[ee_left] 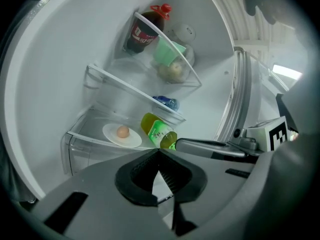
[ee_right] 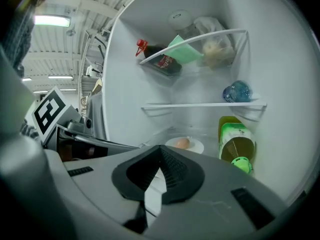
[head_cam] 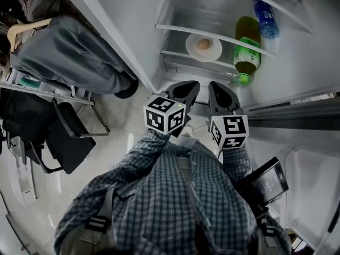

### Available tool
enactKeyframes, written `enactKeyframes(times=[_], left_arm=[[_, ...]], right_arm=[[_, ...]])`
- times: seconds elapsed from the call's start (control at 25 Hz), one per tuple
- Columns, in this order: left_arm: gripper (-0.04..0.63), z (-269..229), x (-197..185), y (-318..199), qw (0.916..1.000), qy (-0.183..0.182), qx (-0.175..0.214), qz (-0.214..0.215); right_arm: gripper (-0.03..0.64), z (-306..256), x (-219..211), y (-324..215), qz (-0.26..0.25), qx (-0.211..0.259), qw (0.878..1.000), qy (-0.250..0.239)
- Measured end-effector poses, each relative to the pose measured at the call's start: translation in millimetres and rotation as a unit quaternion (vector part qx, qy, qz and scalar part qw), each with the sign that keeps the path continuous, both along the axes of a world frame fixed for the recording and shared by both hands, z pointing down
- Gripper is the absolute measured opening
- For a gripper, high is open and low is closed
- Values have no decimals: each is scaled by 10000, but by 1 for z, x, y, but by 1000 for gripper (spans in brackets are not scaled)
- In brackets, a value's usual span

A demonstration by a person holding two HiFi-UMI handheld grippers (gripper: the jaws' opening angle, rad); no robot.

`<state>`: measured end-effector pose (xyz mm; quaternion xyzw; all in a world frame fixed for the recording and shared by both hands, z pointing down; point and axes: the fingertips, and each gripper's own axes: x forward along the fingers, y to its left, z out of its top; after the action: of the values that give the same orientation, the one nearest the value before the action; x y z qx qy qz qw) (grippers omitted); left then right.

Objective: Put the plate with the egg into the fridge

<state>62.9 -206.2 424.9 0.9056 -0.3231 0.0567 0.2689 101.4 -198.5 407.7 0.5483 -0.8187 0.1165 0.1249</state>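
Observation:
A white plate (head_cam: 212, 52) with a brown egg (head_cam: 202, 45) on it rests on a lower fridge shelf (head_cam: 175, 30), next to a lying green bottle (head_cam: 247, 52). The left gripper view shows the plate (ee_left: 131, 140) and egg (ee_left: 123, 131) inside the fridge, and the right gripper view shows the same plate (ee_right: 196, 146) and egg (ee_right: 182, 143). My left gripper (head_cam: 194, 84) and right gripper (head_cam: 215, 85) hang side by side outside the fridge, below that shelf. Both are shut and hold nothing. Each stays well short of the plate (ee_left: 160, 151) (ee_right: 161, 148).
Higher shelves hold a blue bottle (head_cam: 265, 17), a dark cola bottle (ee_left: 142, 31) and bagged food (ee_right: 215, 49). The open fridge door (head_cam: 297, 116) stands to the right. A seated person in grey (head_cam: 69, 52) and a black chair (head_cam: 69, 137) are at the left.

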Motion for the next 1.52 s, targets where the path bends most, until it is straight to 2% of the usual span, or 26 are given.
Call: enactKeyframes(times=[0.32, 1.0, 1.52], left_arm=[[8, -3, 8, 7, 9998, -45, 116, 124], [8, -2, 12, 10, 9997, -155, 162, 131], [8, -2, 4, 7, 10000, -7, 18, 40]], right_arm=[[5, 2, 2, 3, 68, -19, 9999, -77], [5, 2, -5, 7, -147, -8, 9998, -108], [5, 5, -18, 5, -278, -60, 9995, -110]])
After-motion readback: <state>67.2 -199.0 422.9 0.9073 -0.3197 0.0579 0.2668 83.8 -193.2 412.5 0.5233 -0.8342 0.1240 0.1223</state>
